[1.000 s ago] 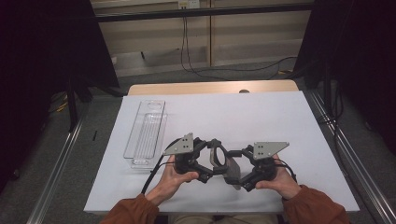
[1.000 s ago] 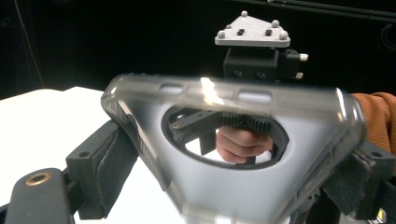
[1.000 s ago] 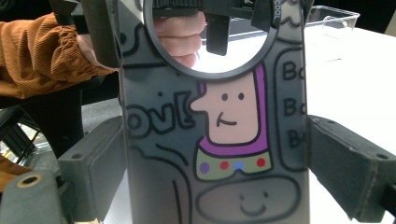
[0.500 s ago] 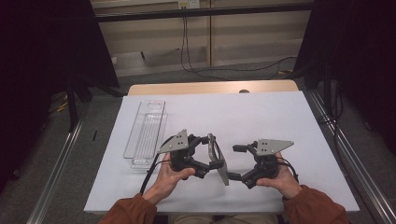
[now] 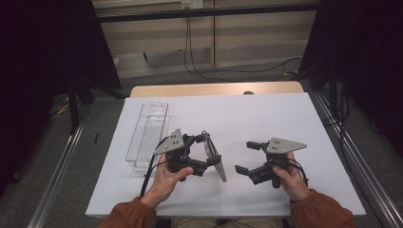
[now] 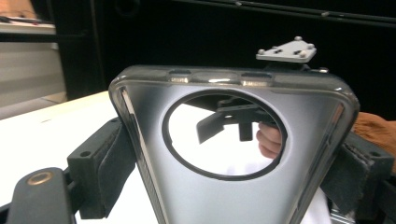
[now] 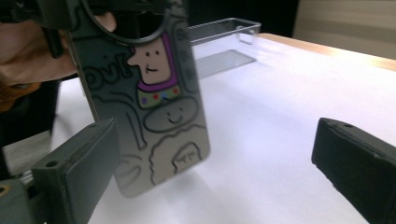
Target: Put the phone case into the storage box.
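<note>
phone case: a grey see-through phone case (image 5: pixel 213 156) with a round hole near one end, held on edge above the white table (image 5: pixel 266 118), tilted, just in front of the person's left hand (image 5: pixel 164 183)
case and left gripper: the left gripper (image 5: pixel 203 154) is clamped on the case, one black pad on each long side; in the left gripper view the case (image 6: pixel 224 196) stands between the two pads (image 6: pixel 109 170) with its round hole facing the camera
case and right gripper: the right gripper (image 5: pixel 246 156) is apart from the case, off to its right with bare table between them; its jaws stand wide, holding nothing
right gripper view: the case (image 7: pixel 154 107) hangs just beyond the near pad (image 7: pixel 88 163), showing cartoon faces drawn on its back; the far pad (image 7: pixel 355 158) is well off to the side
through the hole: the left gripper view shows the right gripper (image 6: pixel 229 123) through the ring
tray: a clear plastic tray (image 5: pixel 147 135) lies on the table left of the left gripper, not touching it
change since earlier: one second ago both grippers met at the case in the middle; half a second ago the right one was only just off it; now the right gripper has drawn back and the left alone holds the case
unchanged: the tray has not moved
</note>
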A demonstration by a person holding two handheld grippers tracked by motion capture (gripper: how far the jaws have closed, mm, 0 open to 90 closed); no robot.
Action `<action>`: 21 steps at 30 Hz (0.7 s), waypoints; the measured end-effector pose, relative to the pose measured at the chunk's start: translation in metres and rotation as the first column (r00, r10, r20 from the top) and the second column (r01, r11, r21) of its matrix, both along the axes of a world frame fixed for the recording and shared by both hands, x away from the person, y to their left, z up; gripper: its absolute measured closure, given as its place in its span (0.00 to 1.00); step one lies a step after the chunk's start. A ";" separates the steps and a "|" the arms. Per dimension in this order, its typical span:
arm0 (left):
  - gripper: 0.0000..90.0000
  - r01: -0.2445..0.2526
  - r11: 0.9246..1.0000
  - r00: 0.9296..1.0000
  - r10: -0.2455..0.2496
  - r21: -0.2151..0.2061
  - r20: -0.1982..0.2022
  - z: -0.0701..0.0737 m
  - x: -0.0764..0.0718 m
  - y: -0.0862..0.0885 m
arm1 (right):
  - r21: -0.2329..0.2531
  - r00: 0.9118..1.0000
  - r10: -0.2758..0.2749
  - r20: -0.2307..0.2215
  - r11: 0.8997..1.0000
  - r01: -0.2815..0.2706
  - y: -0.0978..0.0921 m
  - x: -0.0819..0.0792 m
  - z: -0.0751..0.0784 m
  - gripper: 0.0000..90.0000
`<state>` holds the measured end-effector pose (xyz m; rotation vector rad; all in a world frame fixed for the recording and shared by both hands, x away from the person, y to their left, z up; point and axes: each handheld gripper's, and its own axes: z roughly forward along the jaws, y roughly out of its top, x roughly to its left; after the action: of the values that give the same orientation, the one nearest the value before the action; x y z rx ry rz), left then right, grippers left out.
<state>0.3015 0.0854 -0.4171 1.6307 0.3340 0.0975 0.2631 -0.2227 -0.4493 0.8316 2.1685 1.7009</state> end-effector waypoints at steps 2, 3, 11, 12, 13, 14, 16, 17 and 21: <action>0.15 -0.004 1.000 1.000 0.004 -0.005 -0.005 0.000 0.001 0.002 | -0.006 1.000 -0.031 0.002 1.000 0.031 -0.003 0.000 0.000 0.01; 0.15 -0.029 1.000 1.000 0.029 0.005 -0.011 0.001 0.000 0.003 | -0.010 0.999 -0.054 0.002 0.999 0.054 -0.004 0.001 0.000 0.01; 0.15 -0.080 0.997 0.997 0.080 0.007 -0.022 0.004 -0.002 0.009 | -0.006 0.984 -0.176 0.005 0.984 0.176 -0.016 -0.001 -0.001 0.02; 0.15 -0.075 0.997 0.997 0.075 0.006 -0.026 0.005 -0.002 0.010 | 0.001 0.984 -0.180 0.002 0.984 0.180 -0.017 -0.002 -0.001 0.02; 0.15 -0.091 0.996 0.996 0.091 0.001 -0.025 0.005 -0.002 0.011 | 0.003 0.982 -0.189 0.004 0.982 0.189 -0.018 -0.002 -0.001 0.02; 0.15 -0.095 0.995 0.995 0.095 0.008 -0.027 0.006 -0.002 0.012 | 0.005 0.980 -0.201 0.006 0.980 0.201 -0.019 -0.004 -0.001 0.02; 0.15 -0.117 0.993 0.993 0.117 0.009 -0.026 0.007 -0.002 0.014 | 0.011 0.977 -0.211 0.008 0.977 0.211 -0.021 -0.007 -0.001 0.02; 0.15 -0.118 0.993 0.993 0.118 0.011 -0.021 0.007 -0.002 0.015 | 0.005 0.975 -0.223 0.017 0.975 0.223 -0.022 -0.008 -0.002 0.02; 0.15 -0.140 0.990 0.990 0.140 0.018 -0.022 0.009 -0.003 0.018 | -0.008 0.966 -0.259 0.021 0.966 0.259 -0.028 -0.015 -0.003 0.01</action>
<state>0.2982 0.1035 -0.4079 1.6243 0.4673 0.1881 0.2482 -0.2506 -0.4522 1.0392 1.9542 1.5589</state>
